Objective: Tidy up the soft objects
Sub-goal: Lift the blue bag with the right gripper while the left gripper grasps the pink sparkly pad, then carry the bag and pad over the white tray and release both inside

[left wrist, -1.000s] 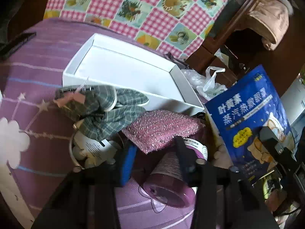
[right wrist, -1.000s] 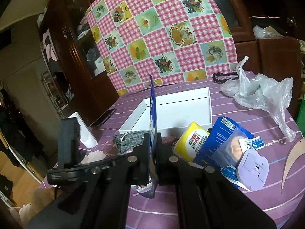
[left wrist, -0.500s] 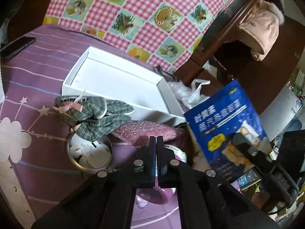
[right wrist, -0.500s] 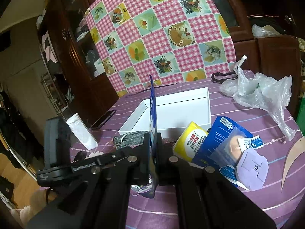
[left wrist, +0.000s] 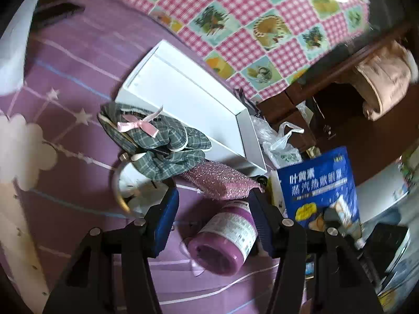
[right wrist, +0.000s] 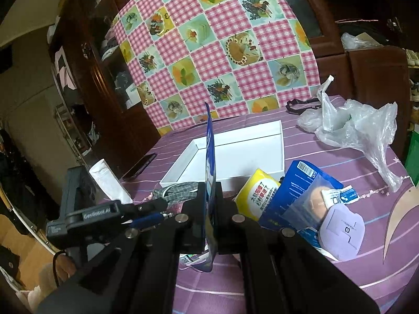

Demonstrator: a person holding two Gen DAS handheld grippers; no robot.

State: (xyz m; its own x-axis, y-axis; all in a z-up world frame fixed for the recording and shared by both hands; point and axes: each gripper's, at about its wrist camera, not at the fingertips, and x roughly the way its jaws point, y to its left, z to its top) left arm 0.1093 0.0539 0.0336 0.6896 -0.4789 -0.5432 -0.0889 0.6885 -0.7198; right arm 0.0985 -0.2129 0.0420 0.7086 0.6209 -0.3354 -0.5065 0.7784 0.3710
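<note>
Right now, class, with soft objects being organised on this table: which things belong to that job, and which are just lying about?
Belongs to the job:
- blue pouch, in right gripper
- plaid fabric bundle
- pink glittery cloth
- white tray
- left gripper, jaws opening

Lying about:
- purple jar
- plastic bag
- phone

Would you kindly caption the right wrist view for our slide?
Right gripper clamps an upright blue pouch before an empty white tray.

Green plaid woven cloth pouch (left wrist: 157, 144) with satin pink bow, matt. Pink glitter mesh sponge (left wrist: 222, 181), rough, sparkly. Purple plastic jar (left wrist: 222, 243), glossy (paper label). Blue foil-like packet (left wrist: 318, 185), shiny. White box tray (left wrist: 183, 99), smooth matt card.
</note>
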